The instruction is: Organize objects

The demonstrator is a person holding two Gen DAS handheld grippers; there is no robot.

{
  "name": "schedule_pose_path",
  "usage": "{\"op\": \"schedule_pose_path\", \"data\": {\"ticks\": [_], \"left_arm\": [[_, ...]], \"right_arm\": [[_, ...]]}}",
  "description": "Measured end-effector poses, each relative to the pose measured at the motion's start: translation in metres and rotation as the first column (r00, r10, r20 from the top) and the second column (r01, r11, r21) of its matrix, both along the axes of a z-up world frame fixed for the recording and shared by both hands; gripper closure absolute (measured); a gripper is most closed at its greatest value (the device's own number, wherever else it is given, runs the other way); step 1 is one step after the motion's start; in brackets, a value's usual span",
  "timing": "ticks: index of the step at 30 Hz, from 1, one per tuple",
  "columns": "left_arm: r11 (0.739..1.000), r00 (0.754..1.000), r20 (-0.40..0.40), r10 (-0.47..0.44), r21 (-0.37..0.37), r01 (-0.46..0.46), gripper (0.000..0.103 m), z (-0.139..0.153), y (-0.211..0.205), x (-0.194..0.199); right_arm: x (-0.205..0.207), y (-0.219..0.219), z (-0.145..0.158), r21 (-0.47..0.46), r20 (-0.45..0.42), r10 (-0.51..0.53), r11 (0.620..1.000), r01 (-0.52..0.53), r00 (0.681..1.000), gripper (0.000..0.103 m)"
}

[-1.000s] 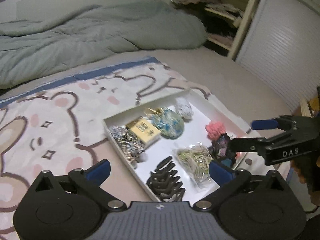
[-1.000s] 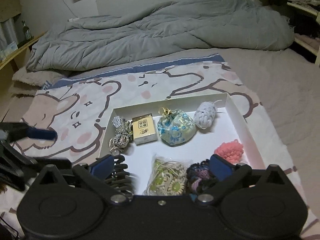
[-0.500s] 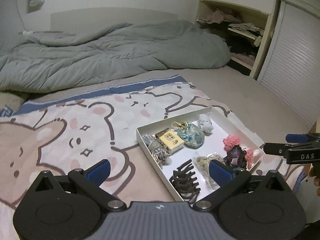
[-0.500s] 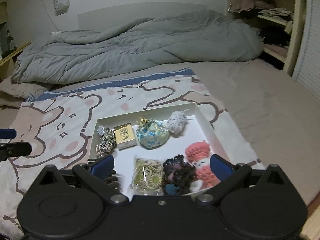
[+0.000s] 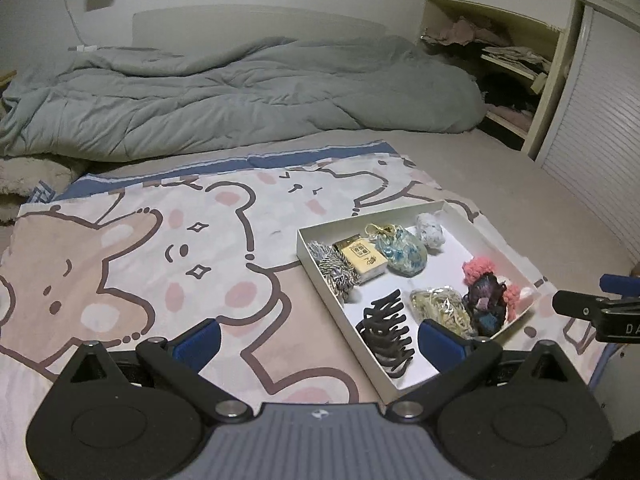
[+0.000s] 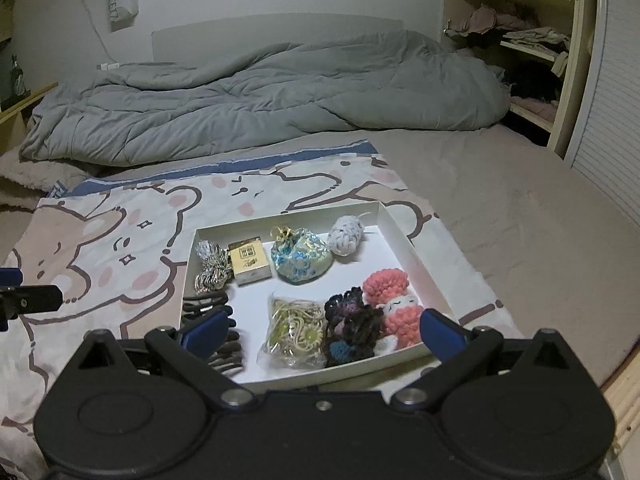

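Right wrist view, contents of white box (image 6: 416,256), lying on a bear-print sheet (image 6: 120,240) spread over the bed:
- Far row, left to right: silver braided cord (image 6: 210,266); small gold box (image 6: 249,261), touching the cord; blue-and-gold cloth pouch (image 6: 300,258); grey-white knitted ball (image 6: 346,235).
- Near row, left to right: black claw hair clips (image 6: 218,328), partly hidden by the tongs' left finger; clear bag of pale hair ties (image 6: 294,332); dark crocheted piece (image 6: 352,330); pink knitted doll (image 6: 394,304), touching the dark piece.
- All eight items sit inside the box; none is held.

Right tongs (image 6: 322,330): blue-tipped fingers spread wide apart, empty, hovering over the box's near edge.

Left wrist view: left tongs (image 5: 318,340), fingers wide apart, empty, held over the sheet with the right finger above the box's near left corner. Box (image 5: 320,270) lies to the right of centre, skewed. Tips of the other tongs show at the right edge of this view.

Surroundings: rumpled grey duvet (image 6: 260,96) across the head of the bed, well apart from the box; open shelves (image 6: 528,52) with folded clothes at far right.
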State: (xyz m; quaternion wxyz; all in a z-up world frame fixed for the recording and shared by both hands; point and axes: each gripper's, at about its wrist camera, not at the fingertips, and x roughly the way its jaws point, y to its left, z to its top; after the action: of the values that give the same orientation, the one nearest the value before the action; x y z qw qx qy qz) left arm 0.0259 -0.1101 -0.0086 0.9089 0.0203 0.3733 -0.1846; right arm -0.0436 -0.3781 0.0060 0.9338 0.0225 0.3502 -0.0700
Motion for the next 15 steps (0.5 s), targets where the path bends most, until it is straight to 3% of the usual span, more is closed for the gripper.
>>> {"op": "schedule_pose_path", "data": {"ticks": [4, 15], "left_arm": [[0.999, 1.0, 0.008, 0.008, 0.038, -0.009, 0.0, -0.002, -0.001, -0.005], [0.999, 1.0, -0.01, 0.004, 0.053, -0.003, 0.0, -0.009, -0.005, -0.007]], "right_arm": [[-0.006, 0.008, -0.003, -0.024, -0.005, -0.007, 1.0, 0.007, 1.0, 0.0], [-0.007, 0.015, -0.01, -0.051, -0.015, -0.015, 0.999, 0.015, 1.0, 0.0]]}}
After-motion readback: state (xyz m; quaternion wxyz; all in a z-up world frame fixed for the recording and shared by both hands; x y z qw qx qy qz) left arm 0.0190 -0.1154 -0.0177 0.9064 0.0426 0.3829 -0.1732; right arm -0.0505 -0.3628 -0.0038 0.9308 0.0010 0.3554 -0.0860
